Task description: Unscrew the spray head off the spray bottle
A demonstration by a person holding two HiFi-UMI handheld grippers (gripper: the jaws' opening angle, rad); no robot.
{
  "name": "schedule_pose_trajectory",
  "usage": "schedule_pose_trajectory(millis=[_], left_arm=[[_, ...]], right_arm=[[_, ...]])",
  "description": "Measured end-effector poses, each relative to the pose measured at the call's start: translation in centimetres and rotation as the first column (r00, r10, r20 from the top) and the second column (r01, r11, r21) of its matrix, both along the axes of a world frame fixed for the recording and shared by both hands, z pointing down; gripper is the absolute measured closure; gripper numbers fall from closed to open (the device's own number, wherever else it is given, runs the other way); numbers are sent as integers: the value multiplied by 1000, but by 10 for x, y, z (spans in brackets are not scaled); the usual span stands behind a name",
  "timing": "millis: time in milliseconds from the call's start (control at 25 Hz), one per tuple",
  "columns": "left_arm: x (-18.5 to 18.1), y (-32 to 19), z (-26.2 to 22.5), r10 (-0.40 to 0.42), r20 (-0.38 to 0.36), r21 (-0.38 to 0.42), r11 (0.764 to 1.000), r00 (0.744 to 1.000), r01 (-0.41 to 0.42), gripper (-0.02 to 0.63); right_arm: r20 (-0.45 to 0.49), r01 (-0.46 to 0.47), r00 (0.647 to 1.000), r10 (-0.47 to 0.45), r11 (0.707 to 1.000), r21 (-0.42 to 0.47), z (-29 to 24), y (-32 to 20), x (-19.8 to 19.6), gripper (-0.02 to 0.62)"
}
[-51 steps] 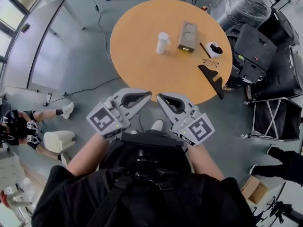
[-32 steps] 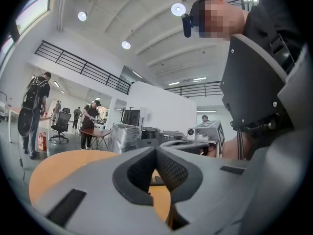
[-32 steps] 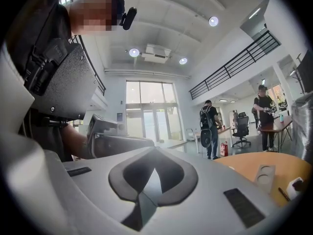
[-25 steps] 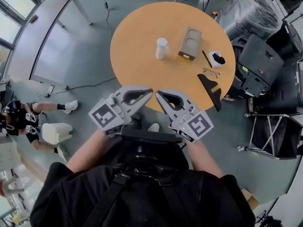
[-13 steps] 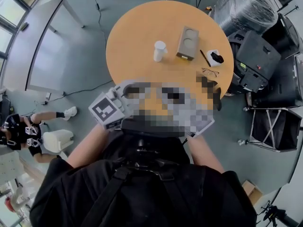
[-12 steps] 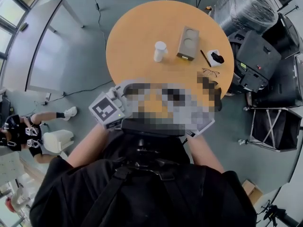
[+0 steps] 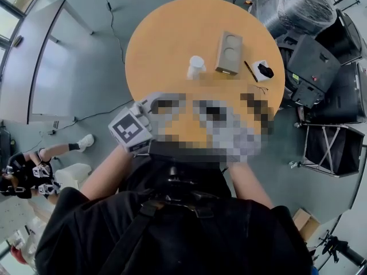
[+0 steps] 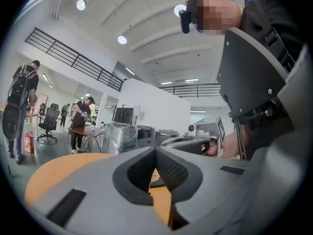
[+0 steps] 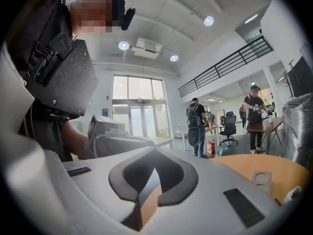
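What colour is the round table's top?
The table top is plain orange, which shows best in the head view.

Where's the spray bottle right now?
In the head view, the white spray bottle stands upright near the middle of the round table, just left of the cardboard tray.

We see a round orange table (image 7: 166, 44) on grey floor (image 7: 86, 79), long grey desk (image 7: 26, 67) at left; white ceiling w/ round lights (image 8: 81, 4), glass doors (image 9: 139, 106), balcony railing (image 8: 73, 58).

table (image 7: 160, 44) 1 | spray bottle (image 7: 195, 67) 1 | cardboard box (image 7: 228, 52) 1 | pen (image 7: 250, 71) 1 | left claw (image 8: 155, 150) 1 | right claw (image 9: 154, 153) 1
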State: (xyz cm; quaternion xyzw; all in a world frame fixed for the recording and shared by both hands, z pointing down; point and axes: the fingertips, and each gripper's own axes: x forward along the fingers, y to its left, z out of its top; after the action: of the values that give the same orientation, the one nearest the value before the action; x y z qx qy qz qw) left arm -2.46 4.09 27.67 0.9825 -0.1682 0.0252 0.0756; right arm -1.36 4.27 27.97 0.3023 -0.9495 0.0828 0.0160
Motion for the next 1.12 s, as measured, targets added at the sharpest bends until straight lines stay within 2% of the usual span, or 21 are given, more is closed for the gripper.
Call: schedule_pose_trajectory(millis=[120,560,720,840,1120], left_arm=[[-4,-21,6,16,19,-22,1000,1000,-15,604],[-35,-86,33,93,-6,-31,995,996,-94,604],[-46,-103,49,120,23,-53,992,993,-118,604],[-48,-115,56,138,-5,-39,990,990,-138,604],[-36,-139,86,118,2,-42,992,993,-118,604]], right_arm=[[-7,-21,1000,21,1000,-5,7,-22,-5,586],[-26,-131,991,130,991,-35,30,-93,-29,586],[-43,-175,984,173,983,-51,42,-110,-36,586],[-59,-197,979,194,979,-48,48,-121,-39,586],[-97,-214,973,211,977,-17,71,-142,-21,586]])
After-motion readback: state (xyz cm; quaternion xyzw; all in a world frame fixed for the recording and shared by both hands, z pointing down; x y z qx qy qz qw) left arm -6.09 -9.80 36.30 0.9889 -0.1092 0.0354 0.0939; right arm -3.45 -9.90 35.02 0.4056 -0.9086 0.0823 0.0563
